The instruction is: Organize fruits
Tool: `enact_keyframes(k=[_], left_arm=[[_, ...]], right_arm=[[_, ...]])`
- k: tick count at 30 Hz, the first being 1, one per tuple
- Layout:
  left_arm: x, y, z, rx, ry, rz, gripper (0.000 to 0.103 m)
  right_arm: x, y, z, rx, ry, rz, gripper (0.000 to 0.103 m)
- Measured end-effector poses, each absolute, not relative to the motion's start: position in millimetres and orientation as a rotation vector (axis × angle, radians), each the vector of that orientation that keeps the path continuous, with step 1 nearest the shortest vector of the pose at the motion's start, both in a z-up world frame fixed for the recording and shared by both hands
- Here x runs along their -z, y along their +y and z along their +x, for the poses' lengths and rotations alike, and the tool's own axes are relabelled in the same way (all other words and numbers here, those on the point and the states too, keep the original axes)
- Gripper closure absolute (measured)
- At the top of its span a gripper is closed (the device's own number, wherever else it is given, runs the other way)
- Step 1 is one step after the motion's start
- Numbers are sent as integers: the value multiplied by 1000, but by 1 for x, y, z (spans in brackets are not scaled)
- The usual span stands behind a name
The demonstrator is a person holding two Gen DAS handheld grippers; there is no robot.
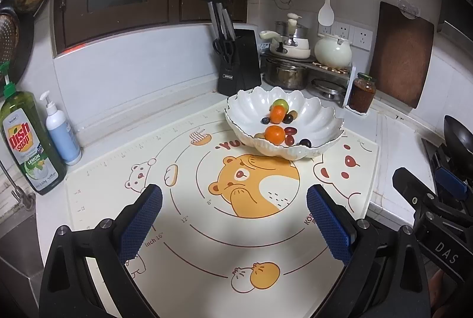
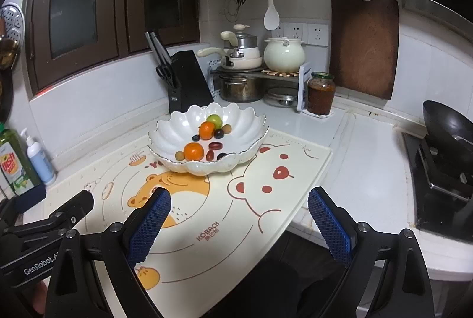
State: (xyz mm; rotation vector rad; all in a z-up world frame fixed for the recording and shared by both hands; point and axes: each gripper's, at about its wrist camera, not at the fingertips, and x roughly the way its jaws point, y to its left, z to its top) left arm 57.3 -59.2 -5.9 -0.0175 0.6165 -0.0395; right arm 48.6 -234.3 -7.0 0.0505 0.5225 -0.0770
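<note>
A white scalloped bowl stands at the far end of the bear-print mat. Inside lie two oranges, a green fruit, red dates and dark grapes. My left gripper hovers open above the near half of the mat, well short of the bowl, nothing between its blue pads. My right gripper is open too, empty, over the mat's front right corner. The right gripper also shows at the edge of the left wrist view.
A dish soap bottle and a pump bottle stand left by the sink. Behind the bowl are a knife block, stacked pots, a sauce jar and a leaning cutting board. A wok on the stove sits right.
</note>
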Motion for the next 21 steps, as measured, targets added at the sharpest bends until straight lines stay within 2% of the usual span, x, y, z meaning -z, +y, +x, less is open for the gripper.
enact_keyframes(k=[21], left_arm=[[5, -59, 59, 33, 618, -18, 3]], right_arm=[[5, -238, 51, 82, 521, 53, 8]])
